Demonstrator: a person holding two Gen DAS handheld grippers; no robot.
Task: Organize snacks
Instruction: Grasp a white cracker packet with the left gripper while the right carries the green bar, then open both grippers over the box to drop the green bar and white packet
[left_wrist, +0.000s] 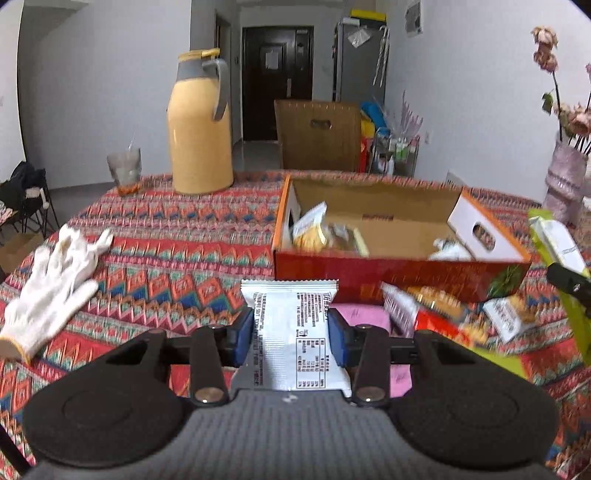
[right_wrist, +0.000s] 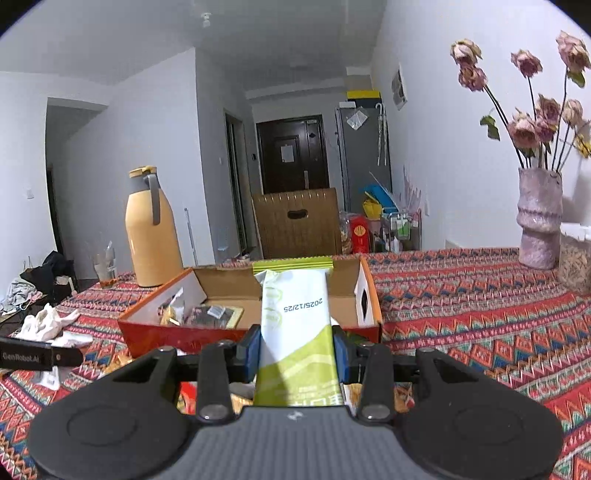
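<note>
Both sets of jaws are closed on packets. On my left gripper (left_wrist: 291, 332) the blue pads pinch a white snack packet (left_wrist: 291, 332) with printed text, low in the centre of the left wrist view. On my right gripper (right_wrist: 297, 350) they clamp a green-and-white packet (right_wrist: 295, 325) that stands upright and covers the middle of the box behind it; the same packet shows at the right edge of the left wrist view.

Straight ahead on the bench (left_wrist: 177, 240), with its patterned red cloth, sits an open cardboard box (left_wrist: 399, 266), a few packets already lying at its left end (left_wrist: 314, 232). Its red front wall stands between my left packet and the box floor.

Loose snacks (left_wrist: 443, 314) lie blurred at lower right of that view, just in front of the box, beside a pink item (left_wrist: 364, 314) under my jaws. White gloves (left_wrist: 51, 288) lie at far left. A yellow thermos jug (left_wrist: 199, 129) and a glass (left_wrist: 125, 170) stand at upper left behind the box, and a pink vase of dried roses (right_wrist: 539, 218) stands at the right of the right wrist view, a clear container (right_wrist: 576, 254) beside it.
</note>
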